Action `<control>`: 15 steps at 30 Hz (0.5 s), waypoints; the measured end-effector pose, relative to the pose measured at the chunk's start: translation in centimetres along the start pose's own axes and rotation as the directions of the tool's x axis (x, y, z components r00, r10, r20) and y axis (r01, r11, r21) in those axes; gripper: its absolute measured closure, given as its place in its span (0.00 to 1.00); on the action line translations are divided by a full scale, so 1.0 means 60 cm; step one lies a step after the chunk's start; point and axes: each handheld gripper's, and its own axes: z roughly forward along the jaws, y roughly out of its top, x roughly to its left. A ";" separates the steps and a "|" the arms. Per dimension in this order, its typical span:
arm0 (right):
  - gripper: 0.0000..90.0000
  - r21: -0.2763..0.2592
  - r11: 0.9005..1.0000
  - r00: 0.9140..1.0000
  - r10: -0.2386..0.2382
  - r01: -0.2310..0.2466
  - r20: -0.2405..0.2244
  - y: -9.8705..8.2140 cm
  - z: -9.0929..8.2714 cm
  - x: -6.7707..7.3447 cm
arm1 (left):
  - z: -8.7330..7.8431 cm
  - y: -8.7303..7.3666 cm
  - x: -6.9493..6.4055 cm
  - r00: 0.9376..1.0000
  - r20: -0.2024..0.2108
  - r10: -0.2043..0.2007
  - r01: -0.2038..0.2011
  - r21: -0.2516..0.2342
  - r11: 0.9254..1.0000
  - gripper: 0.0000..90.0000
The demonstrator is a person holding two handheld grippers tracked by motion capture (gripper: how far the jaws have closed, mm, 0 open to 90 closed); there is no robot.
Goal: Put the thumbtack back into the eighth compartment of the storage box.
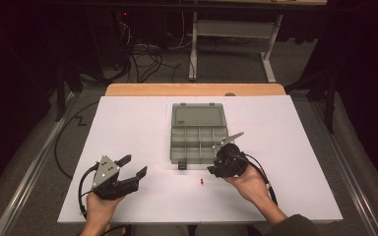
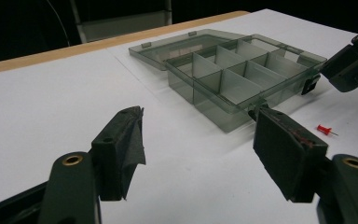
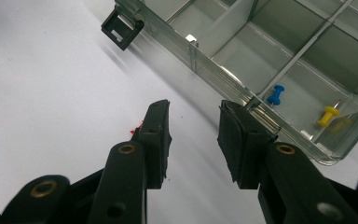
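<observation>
**Red pin waits beside the open box**

White tabletop [image 1: 128,128] fills the foreground, with a dark room, cables and a desk frame behind it. An open grey box [image 1: 198,135] lies near the middle, its lid folded flat away from the person so every compartment is reachable from above. A blue pin [image 3: 275,94] and a yellow pin [image 3: 328,115] lie together in one near corner compartment, which suggests pins are being sorted into it.

One red pin [image 1: 203,182] lies loose on the tabletop, just in front of the box and apart from it.

The right tool [image 1: 220,164] hovers by the box's near edge, close to that compartment. Its jaws stand partly apart with nothing between them; in its own view the red pin [image 3: 134,131] peeks from behind one jaw, so a reach for it looks likely next.

The left tool [image 1: 130,167] rests low at the left, well clear, jaws wide and empty, leaving room for the other hand.
</observation>
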 end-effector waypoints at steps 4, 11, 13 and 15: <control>0.73 0.005 1.000 1.000 0.000 0.000 -0.002 0.001 0.002 0.003 | 0.000 0.000 0.000 1.000 0.000 0.001 -0.001 0.000 1.000 0.37; 0.73 0.027 1.000 1.000 -0.014 0.014 -0.019 0.002 0.008 0.010 | 0.000 0.000 0.000 1.000 -0.001 0.001 -0.001 0.001 1.000 0.37; 0.73 0.033 0.999 1.000 -0.013 0.014 -0.023 0.002 0.010 0.012 | 0.000 0.000 0.000 1.000 -0.001 0.001 -0.001 0.001 1.000 0.37; 0.72 0.041 0.999 1.000 -0.012 0.013 -0.024 0.003 0.012 0.015 | 0.000 0.000 0.000 1.000 -0.001 0.000 0.000 0.001 1.000 0.37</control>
